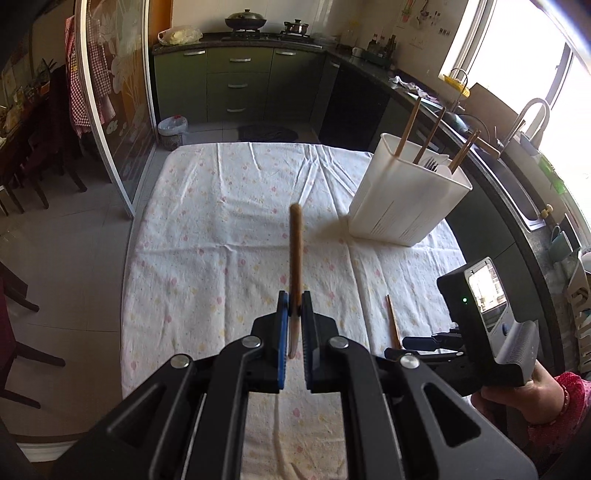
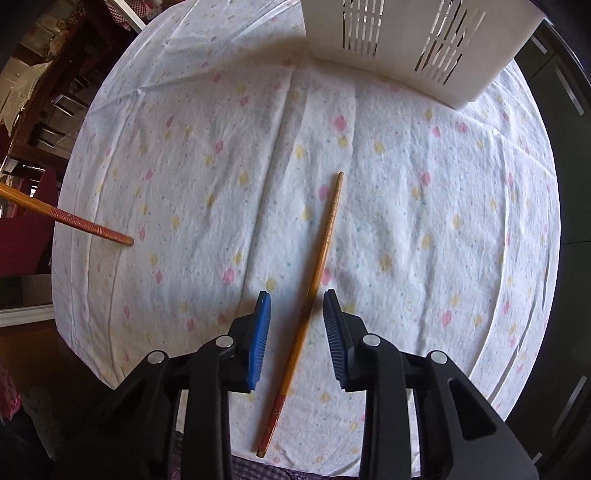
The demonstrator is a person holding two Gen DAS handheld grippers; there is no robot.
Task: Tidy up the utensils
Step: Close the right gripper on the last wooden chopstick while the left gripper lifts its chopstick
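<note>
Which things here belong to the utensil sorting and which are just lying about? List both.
Job: chopstick clamped in left gripper; chopstick on the cloth between open right gripper fingers; white utensil holder.

Lying about: wok, trash bin, faucet.

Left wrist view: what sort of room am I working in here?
Most likely a home kitchen. A stove with a lidded wok stands on the far counter above green cabinets, and a sink faucet sits under the window at right. The work surface is a table under a floral cloth.
</note>
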